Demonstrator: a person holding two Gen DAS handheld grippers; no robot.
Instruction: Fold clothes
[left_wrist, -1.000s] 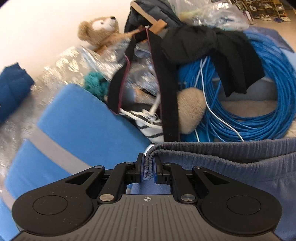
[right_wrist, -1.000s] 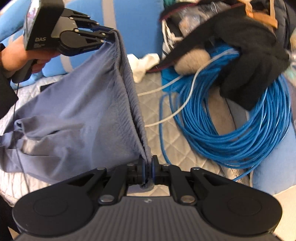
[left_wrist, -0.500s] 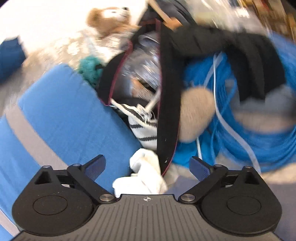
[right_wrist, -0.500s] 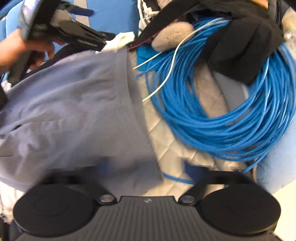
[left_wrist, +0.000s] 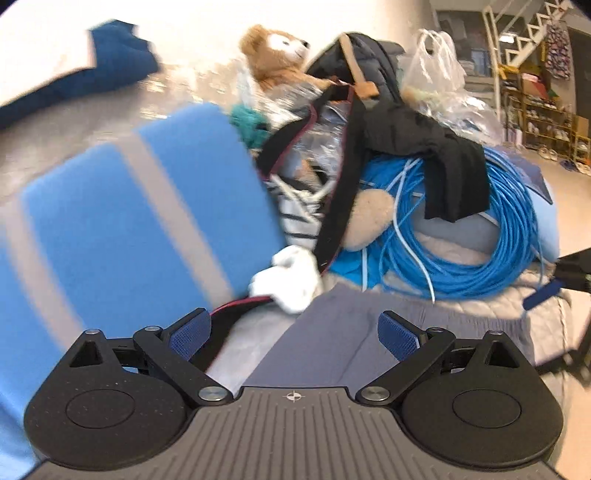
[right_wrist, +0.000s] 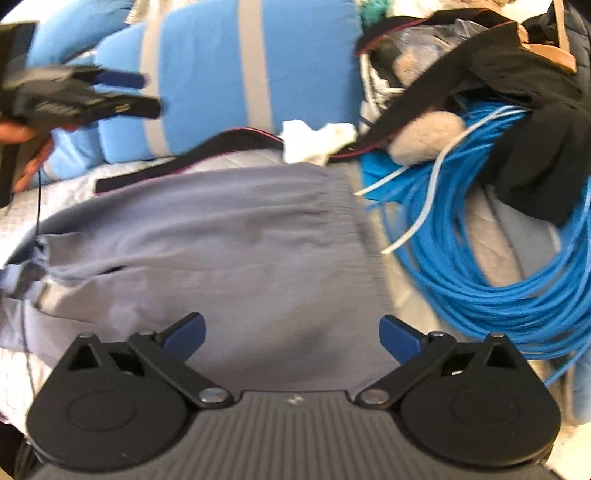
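Note:
A grey-blue garment (right_wrist: 221, 243) lies spread flat on the quilted bed cover (right_wrist: 66, 192), its gathered waistband toward the blue cable. My right gripper (right_wrist: 292, 338) hovers over the garment's near edge, open, nothing between its blue pads. In the left wrist view my left gripper (left_wrist: 294, 332) is open too, above a corner of the same garment (left_wrist: 325, 350). From the right wrist view, the left gripper (right_wrist: 147, 92) hangs at the upper left in a person's hand (right_wrist: 26, 155), clear of the cloth. The right gripper's blue tip (left_wrist: 543, 297) shows at the right edge.
A big coil of blue cable (right_wrist: 487, 280) lies right of the garment, a black garment (right_wrist: 535, 122) draped over it. Behind are a blue pillow with grey stripes (left_wrist: 147, 221), a white cloth (left_wrist: 291, 280), a black strap (left_wrist: 340, 192), a teddy bear (left_wrist: 273, 55) and a plastic bag (left_wrist: 439, 74).
Both grippers, shut on the garment's waistband a second ago, have opened and let it go. The garment dropped flat onto the bed. The left gripper swung away to the left.

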